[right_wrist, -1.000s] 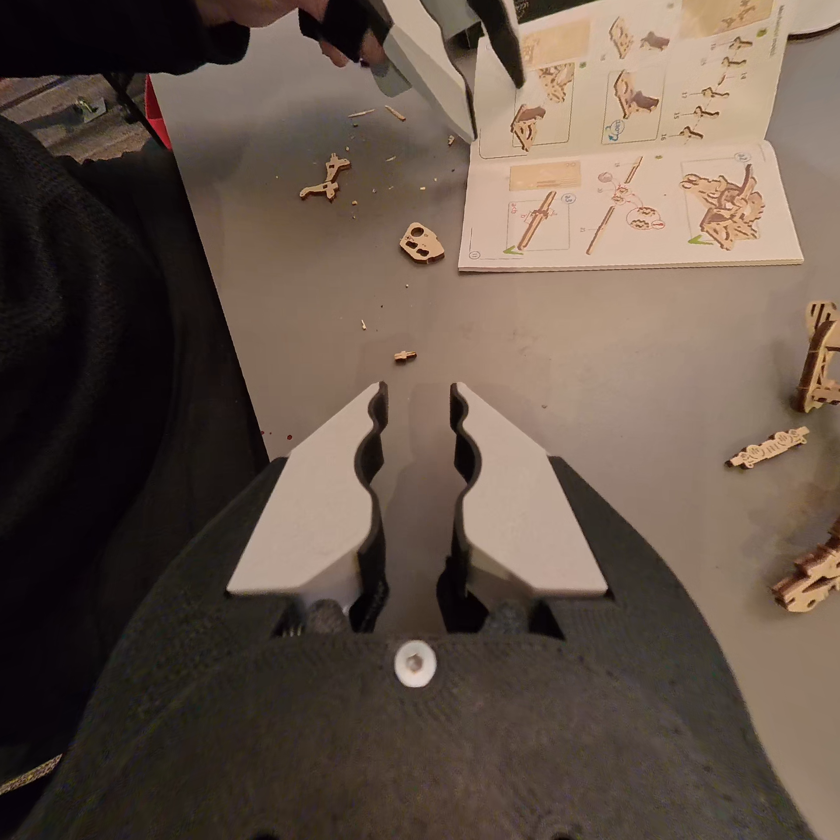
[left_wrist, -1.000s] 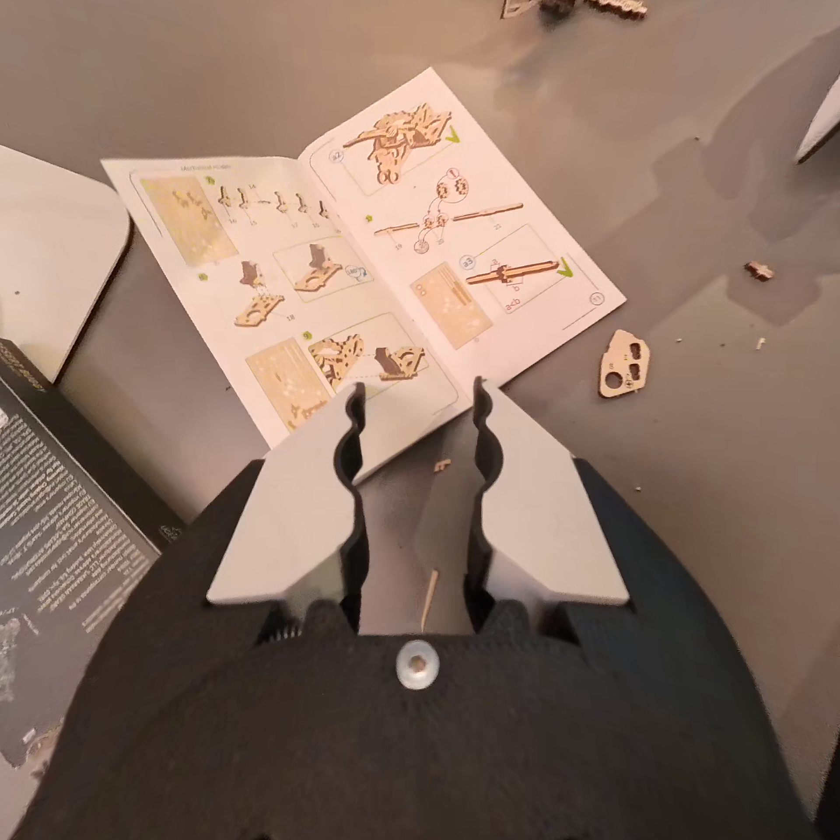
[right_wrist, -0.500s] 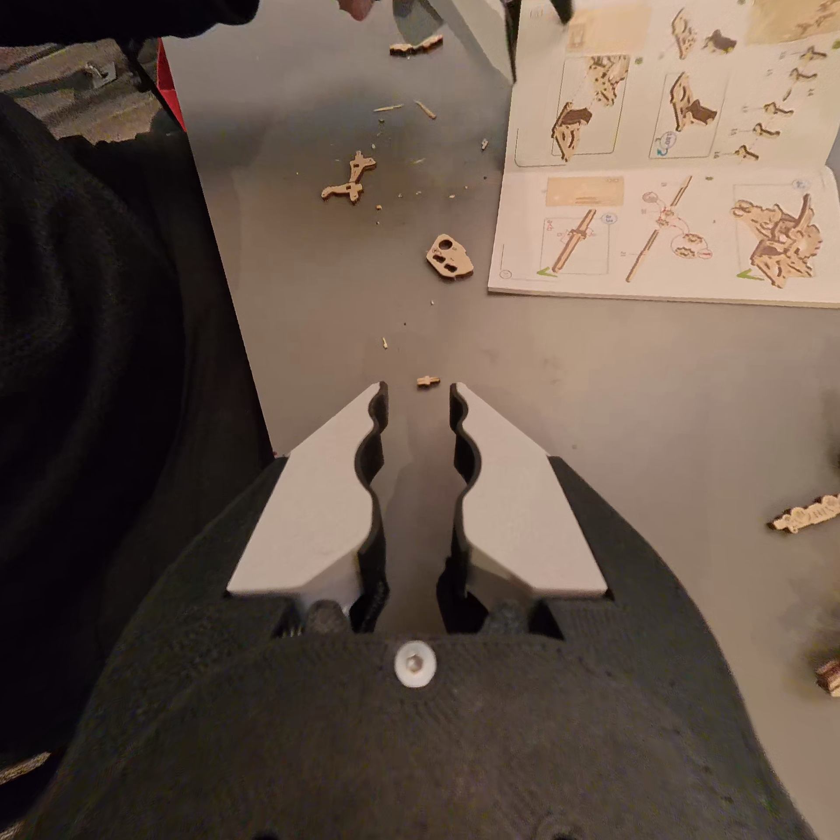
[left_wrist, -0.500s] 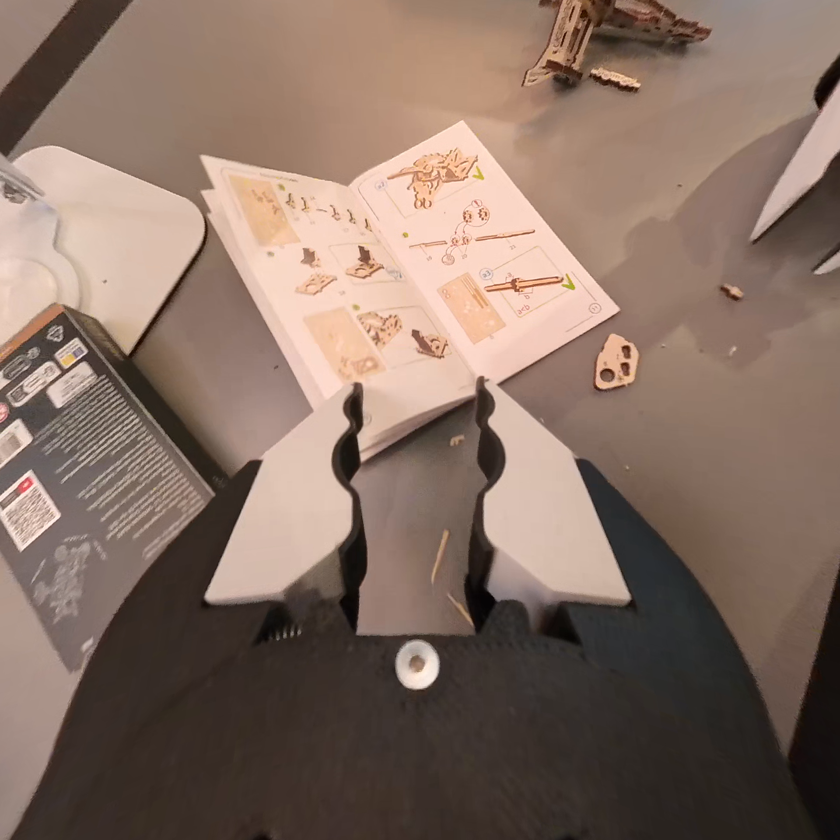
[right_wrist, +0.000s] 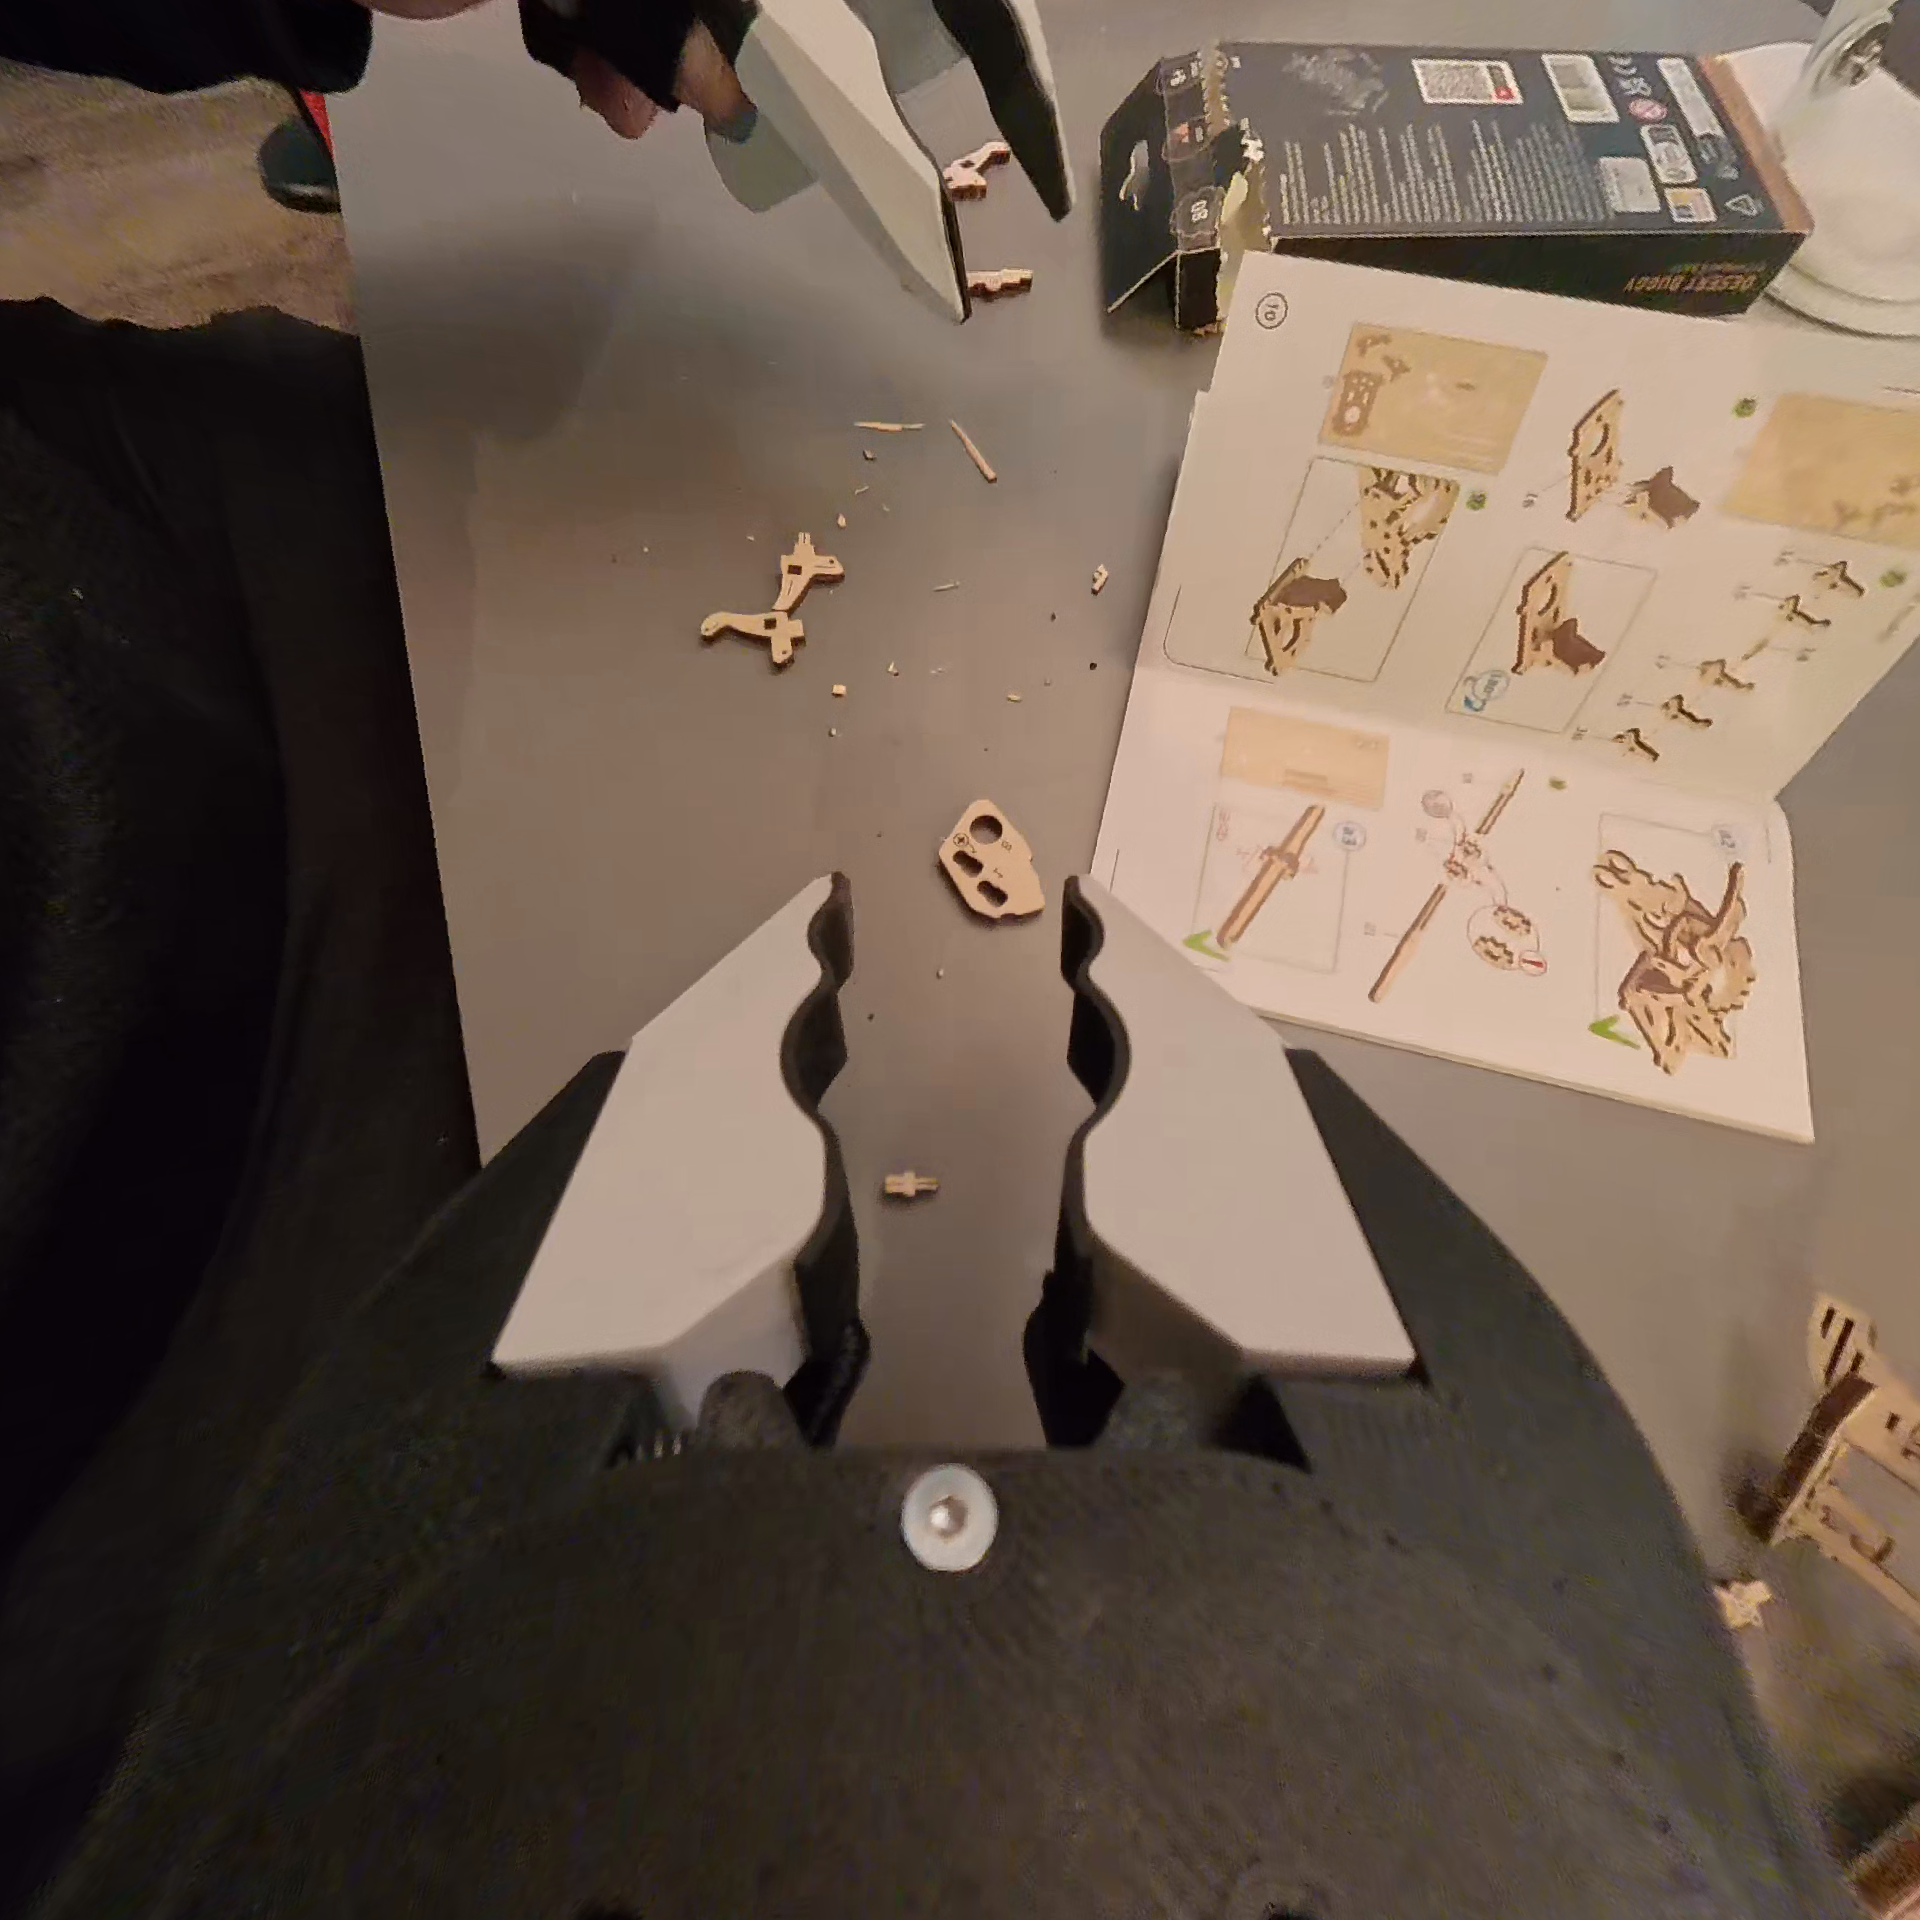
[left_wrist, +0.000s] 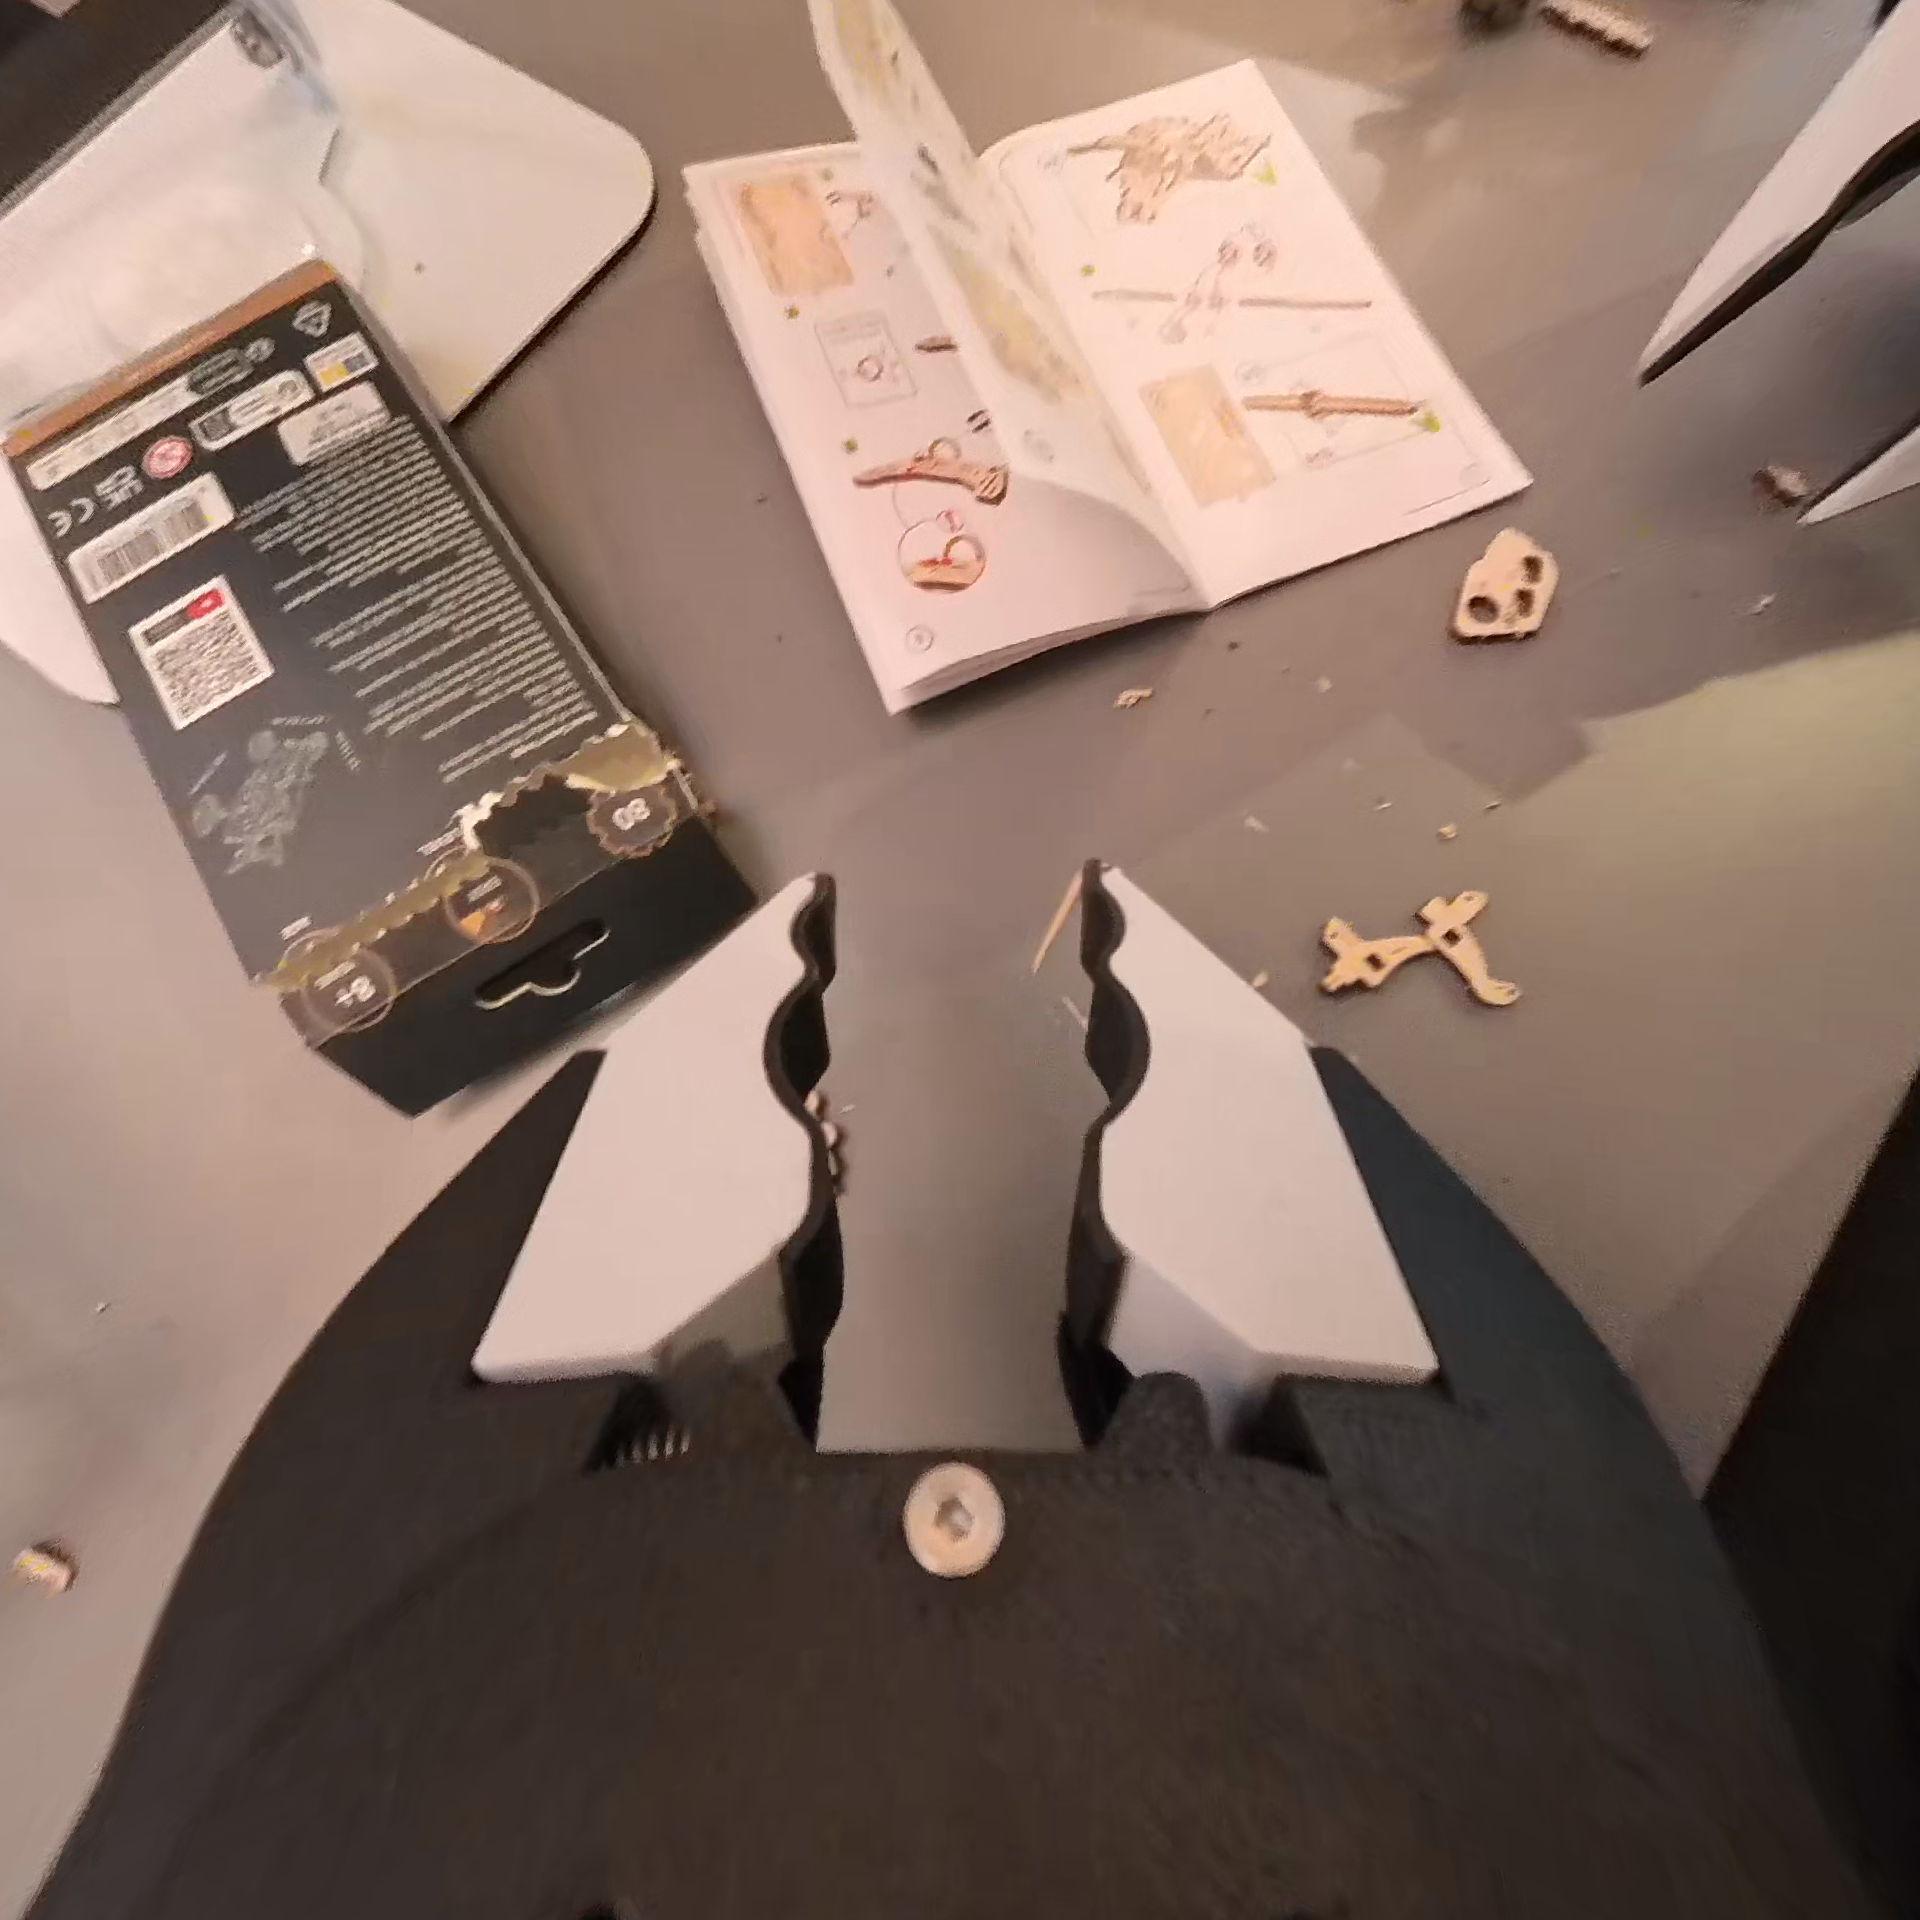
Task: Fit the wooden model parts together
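My left gripper [left_wrist: 956, 883] is open and empty above the grey table, between the black box [left_wrist: 343, 675] and a cross-shaped wooden part [left_wrist: 1418, 951]. A thin wooden sliver [left_wrist: 1051, 930] lies by its right fingertip. My right gripper [right_wrist: 956, 883] is open and empty, low over the table. A flat wooden part with holes [right_wrist: 992, 862] lies just beyond its tips, and a small wooden peg [right_wrist: 911, 1184] lies on the table between its fingers. The flat part also shows in the left wrist view [left_wrist: 1501, 597]. The cross-shaped part [right_wrist: 774, 613] lies farther ahead.
An open instruction booklet [right_wrist: 1455, 727] lies right of the flat part, with a page standing up in the left wrist view [left_wrist: 935, 208]. A white board [left_wrist: 468, 156] lies behind the box. A partly built wooden model [right_wrist: 1849, 1455] stands at the right. The table edge and a person's dark clothing [right_wrist: 156, 935] are at the left.
My left gripper has drawn back from the booklet toward the box, and a booklet page has lifted. My right gripper moved forward over the peg toward the flat part and opened wider.
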Motion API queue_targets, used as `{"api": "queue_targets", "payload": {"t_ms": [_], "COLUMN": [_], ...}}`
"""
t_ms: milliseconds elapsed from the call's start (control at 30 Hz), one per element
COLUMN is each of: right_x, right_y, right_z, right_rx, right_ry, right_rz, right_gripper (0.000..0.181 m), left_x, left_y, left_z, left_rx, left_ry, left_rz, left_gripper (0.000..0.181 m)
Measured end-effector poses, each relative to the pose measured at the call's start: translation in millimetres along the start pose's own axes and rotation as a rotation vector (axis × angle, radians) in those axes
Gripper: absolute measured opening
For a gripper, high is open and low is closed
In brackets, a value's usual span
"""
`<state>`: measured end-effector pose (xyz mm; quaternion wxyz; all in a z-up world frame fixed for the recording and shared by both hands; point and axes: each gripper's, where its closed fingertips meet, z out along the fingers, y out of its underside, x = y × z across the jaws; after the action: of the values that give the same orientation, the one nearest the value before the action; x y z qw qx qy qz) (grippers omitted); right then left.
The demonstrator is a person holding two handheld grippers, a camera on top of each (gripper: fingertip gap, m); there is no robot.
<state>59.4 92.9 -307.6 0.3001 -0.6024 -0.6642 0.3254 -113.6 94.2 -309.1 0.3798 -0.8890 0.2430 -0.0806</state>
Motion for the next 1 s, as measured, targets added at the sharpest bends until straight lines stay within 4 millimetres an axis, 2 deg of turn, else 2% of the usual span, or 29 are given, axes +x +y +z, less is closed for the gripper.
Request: {"api": "queue_targets", "payload": {"t_ms": [33, 267, 367, 700, 1000], "right_x": [1, 5, 9, 13, 16], "right_y": [1, 16, 21, 25, 31], "right_z": [1, -7, -11, -18, -23], "right_rx": [-0.007, -0.006, -0.002, 0.036, 0.064], "right_ry": [0.003, 0.006, 0.011, -0.003, -0.006], "right_rz": [-0.003, 0.052, 0.073, 0.12, 0.172], "right_gripper": [0.037, 0.036, 0.036, 0.034, 0.032], "left_x": [-4, -27, -27, -41, -63], "left_y": [2, 16, 20, 60, 74], "left_z": [-1, -8, -12, -23, -39], "left_rx": [-0.006, -0.031, -0.007, -0.103, -0.092], "left_ry": [-0.009, -0.058, -0.009, -0.052, -0.128], "left_rz": [-0.002, -0.032, -0.057, -0.086, -0.132], "left_gripper": [0.045, 0.049, 0.055, 0.053, 0.052]}}
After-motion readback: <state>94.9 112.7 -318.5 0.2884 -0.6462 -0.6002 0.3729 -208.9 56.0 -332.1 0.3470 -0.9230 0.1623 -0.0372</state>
